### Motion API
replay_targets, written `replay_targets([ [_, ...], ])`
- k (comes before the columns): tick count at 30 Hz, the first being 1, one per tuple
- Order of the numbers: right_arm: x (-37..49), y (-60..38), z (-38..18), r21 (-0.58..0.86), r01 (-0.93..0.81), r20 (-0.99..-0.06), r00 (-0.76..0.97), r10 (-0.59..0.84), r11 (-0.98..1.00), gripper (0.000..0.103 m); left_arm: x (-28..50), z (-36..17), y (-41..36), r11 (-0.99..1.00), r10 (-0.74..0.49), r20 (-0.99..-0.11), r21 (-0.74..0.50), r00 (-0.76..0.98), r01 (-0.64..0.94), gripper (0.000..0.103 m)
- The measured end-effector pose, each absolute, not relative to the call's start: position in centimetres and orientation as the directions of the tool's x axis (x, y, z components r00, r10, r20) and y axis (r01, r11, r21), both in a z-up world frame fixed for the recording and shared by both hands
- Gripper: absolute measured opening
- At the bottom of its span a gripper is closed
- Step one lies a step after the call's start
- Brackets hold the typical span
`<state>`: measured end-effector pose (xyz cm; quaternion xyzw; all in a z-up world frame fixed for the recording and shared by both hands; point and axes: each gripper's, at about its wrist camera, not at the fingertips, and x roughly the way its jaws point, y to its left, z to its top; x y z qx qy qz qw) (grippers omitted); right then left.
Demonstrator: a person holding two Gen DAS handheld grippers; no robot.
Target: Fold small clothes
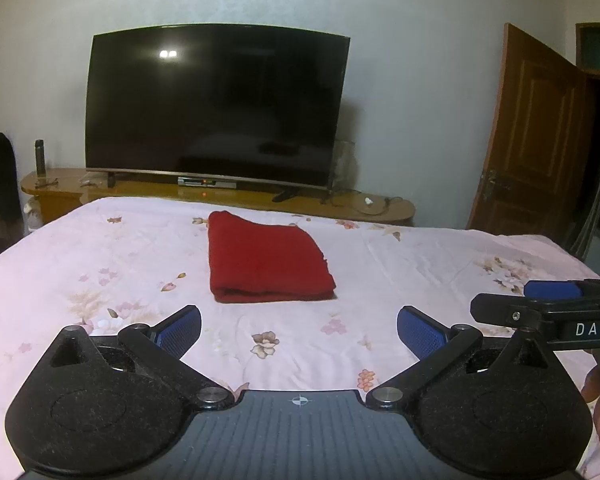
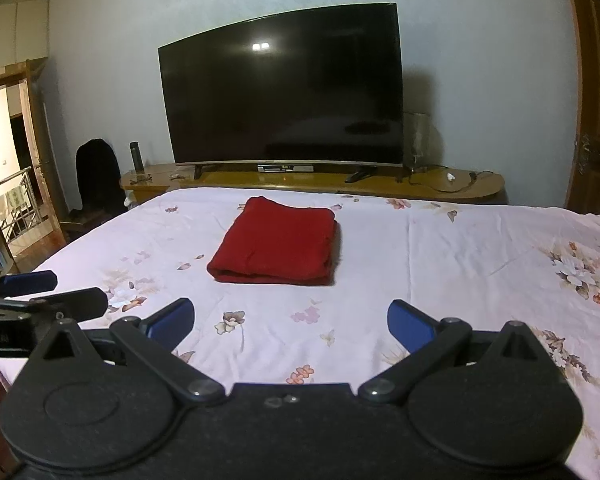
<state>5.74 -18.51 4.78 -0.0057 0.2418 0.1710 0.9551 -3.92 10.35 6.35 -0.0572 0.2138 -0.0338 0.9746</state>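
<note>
The bed (image 1: 100,248), under its pink floral sheet, fills the lower half of both views, and the red cloth (image 1: 266,258) lies near its middle, well short of the television (image 1: 216,108) and the wooden stand (image 1: 228,196) behind it. You see the cloth already folded into a thick, squarish bundle, with a rounded fold along the edge nearest you and stacked layers showing at its right side in the right wrist view (image 2: 276,242).

Expect it to be soft, light and limp: it will likely sag and slide open if you lift it by a single layer. If you must move or fold it once more, take the near rounded edge at its two corners, pinching through all the layers (the mattress will give under you, so press in a little).

Your left gripper (image 1: 299,330) and right gripper (image 2: 291,322) both hover just above the sheet on your side of the cloth, level and pointing straight at it, close beside each other. Both have their blue pads (image 1: 182,330) spread wide apart and hold nothing; neither touches the cloth.
</note>
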Motion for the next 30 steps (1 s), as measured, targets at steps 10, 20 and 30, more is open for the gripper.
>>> replay_targets([
  [10,5.8,-18.3,4.8,0.071,-0.325,-0.458,0.829,0.321,0.943,0.102,-3.4,6.2,9.8,0.991,-0.099,-0.416,-0.124,0.904,0.052,0.103],
  [20,5.9,-18.3,4.9,0.073,-0.325,-0.459,0.829,0.321,0.943,0.102,-3.3,6.4,9.3,0.992,-0.097,-0.416,-0.116,0.904,0.053,0.103],
  [30,5.8,-18.3,4.9,0.072,-0.327,-0.46,0.828,0.322,0.942,0.102,-3.3,6.3,9.2,0.992,-0.095,-0.419,-0.117,0.903,0.05,0.103],
])
